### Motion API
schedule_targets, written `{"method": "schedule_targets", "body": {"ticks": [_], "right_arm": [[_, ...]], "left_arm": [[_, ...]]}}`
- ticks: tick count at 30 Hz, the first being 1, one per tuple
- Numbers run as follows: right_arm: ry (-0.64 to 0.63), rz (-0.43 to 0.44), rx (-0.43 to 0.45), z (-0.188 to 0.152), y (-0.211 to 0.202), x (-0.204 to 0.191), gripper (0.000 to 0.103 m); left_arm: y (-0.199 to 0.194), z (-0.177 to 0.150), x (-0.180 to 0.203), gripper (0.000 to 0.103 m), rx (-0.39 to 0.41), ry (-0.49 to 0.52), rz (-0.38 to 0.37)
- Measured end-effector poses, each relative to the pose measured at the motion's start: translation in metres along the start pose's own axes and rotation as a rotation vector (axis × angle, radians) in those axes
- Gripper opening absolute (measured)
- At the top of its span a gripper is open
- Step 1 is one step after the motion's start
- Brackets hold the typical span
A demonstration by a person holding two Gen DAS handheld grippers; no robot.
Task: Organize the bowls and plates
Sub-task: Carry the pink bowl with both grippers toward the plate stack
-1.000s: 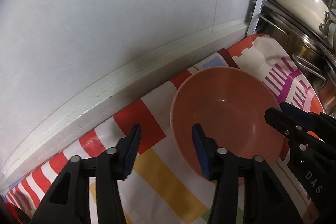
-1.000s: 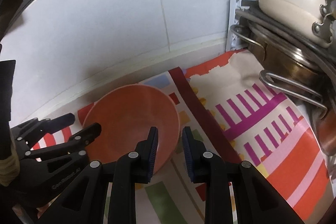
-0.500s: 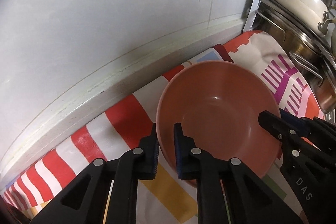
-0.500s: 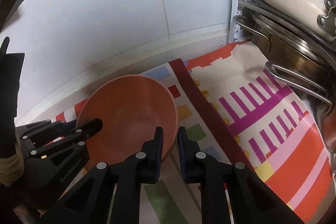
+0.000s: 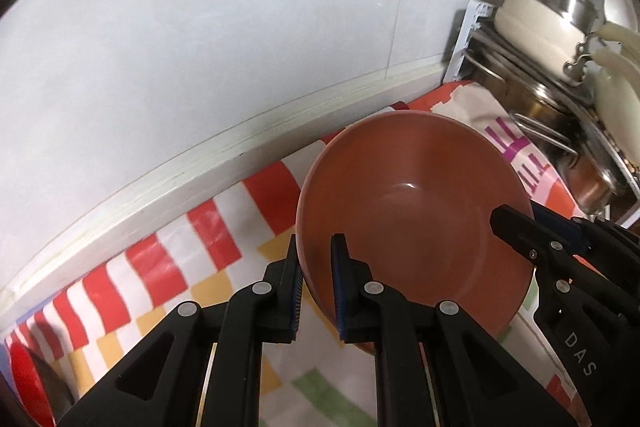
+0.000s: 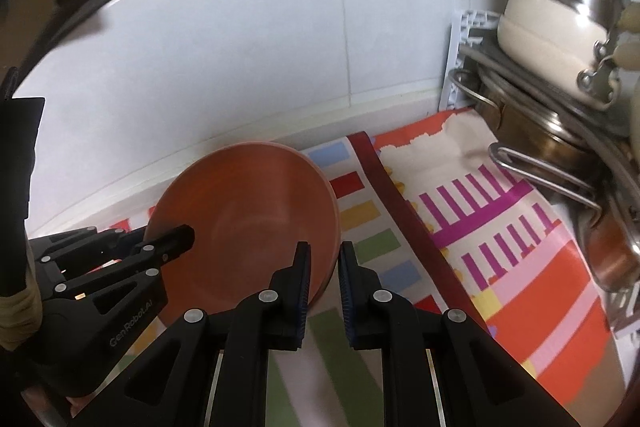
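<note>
In the left wrist view, a smooth, glossy terracotta-orange bowl, round and deep with nothing in it, hangs tilted above a striped and checked cloth, its mouth turned up and toward the camera. The left gripper is clamped on the near-left rim, one blue ribbed pad outside the wall and one inside. The right gripper pinches the rim on the opposite side. Behind, a pale tiled wall meets a white ledge; at right a rack holds stacked steel pots and a cream pan. In the right wrist view, the same bowl tilts toward the left gripper, while the right gripper closes on its near-right rim; motion blur softens the rim, so the contact looks firm but is not crisp.
</note>
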State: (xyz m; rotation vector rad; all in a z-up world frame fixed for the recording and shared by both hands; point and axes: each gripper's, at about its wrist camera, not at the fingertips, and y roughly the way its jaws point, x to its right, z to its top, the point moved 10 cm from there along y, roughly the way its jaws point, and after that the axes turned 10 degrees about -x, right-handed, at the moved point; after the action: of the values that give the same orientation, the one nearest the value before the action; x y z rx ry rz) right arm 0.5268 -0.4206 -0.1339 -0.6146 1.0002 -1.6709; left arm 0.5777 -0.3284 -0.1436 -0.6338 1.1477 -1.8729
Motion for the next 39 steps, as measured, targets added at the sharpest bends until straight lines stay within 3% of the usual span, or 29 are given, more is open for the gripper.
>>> {"method": "schedule_targets", "body": {"ticks": [24, 39], "right_arm": [[-0.125, 0.052, 0.068, -0.081, -0.119, -0.060, 0.015], [-0.192, 0.061, 0.056, -0.148, -0.161, -0.077, 0.015]], "left_arm": [[-0.124, -0.115, -0.031, 0.015, 0.110, -0.129, 0.008], [-0.156, -0.191, -0.023, 0.016, 0.081, -0.152, -0.023]]}}
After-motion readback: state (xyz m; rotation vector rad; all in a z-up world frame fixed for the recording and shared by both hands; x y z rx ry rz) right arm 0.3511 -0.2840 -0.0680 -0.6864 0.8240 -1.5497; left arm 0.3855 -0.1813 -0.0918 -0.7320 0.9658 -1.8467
